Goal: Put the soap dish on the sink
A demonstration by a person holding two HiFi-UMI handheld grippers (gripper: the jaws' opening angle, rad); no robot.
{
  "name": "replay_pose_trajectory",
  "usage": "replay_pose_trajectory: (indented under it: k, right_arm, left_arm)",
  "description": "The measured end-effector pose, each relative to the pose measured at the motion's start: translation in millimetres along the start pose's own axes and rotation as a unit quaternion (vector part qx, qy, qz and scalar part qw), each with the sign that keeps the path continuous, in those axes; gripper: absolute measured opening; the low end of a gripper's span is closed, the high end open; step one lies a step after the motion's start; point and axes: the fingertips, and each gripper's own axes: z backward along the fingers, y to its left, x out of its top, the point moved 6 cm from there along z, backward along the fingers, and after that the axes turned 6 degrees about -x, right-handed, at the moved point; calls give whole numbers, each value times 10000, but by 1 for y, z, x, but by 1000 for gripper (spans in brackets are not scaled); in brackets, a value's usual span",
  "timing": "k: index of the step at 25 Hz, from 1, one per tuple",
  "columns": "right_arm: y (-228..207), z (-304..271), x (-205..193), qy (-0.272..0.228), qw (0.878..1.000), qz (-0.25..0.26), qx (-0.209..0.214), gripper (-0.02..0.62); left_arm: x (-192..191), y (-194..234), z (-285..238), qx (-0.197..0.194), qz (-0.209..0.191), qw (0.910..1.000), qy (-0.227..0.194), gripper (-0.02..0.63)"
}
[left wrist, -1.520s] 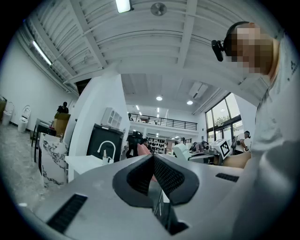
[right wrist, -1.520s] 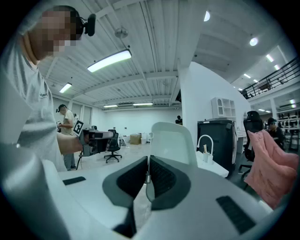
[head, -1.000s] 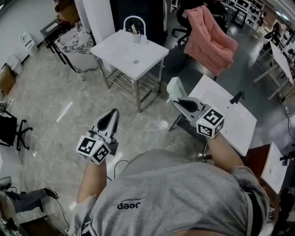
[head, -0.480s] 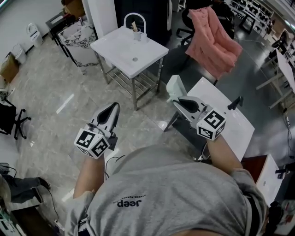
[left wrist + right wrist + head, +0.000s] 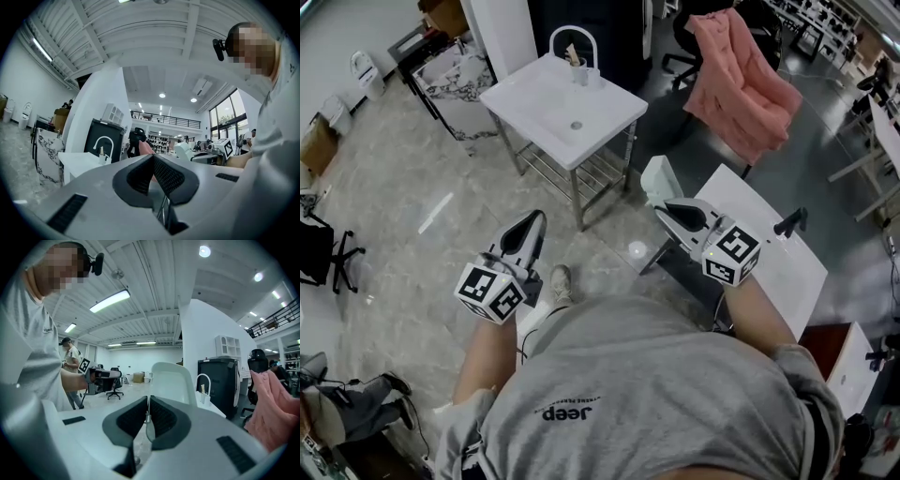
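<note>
The white sink (image 5: 546,105) with its curved tap (image 5: 572,39) stands on a metal frame ahead of me on the floor. In the head view my right gripper (image 5: 662,204) is shut on the pale soap dish (image 5: 659,180), which sticks up past the jaw tips, well short of the sink. In the right gripper view the soap dish (image 5: 171,380) rises between the closed pads of the right gripper (image 5: 148,400), with the sink (image 5: 219,409) beyond it. My left gripper (image 5: 534,217) is shut and empty; in its own view the left gripper (image 5: 152,157) has the sink (image 5: 77,160) far off.
A pink cloth (image 5: 736,84) hangs over a chair at the back right. A white table (image 5: 783,258) lies under my right arm. A marbled cabinet (image 5: 455,80) stands left of the sink, and an office chair (image 5: 319,253) is at the far left. My shoe (image 5: 559,281) shows below.
Both grippers have travelled a little towards the sink, the dish still in the right one. A shoe has stepped into view beside the left gripper.
</note>
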Motion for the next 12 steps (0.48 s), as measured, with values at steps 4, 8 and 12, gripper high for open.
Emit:
replay_pose_trajectory:
  k: [4, 8, 12]
  right_arm:
    - [-25, -60, 9, -1, 9999, 82, -88, 77]
    - [-58, -135, 19, 13, 9995, 49, -304, 77]
    - [-87, -213, 38, 55, 9990, 34, -435, 77]
  left_arm:
    - [4, 67, -23, -189, 12, 9998, -13, 14]
    - [16, 154, -55, -406, 55, 9991, -54, 14]
    - [37, 240, -88, -693, 41, 9976, 36, 14]
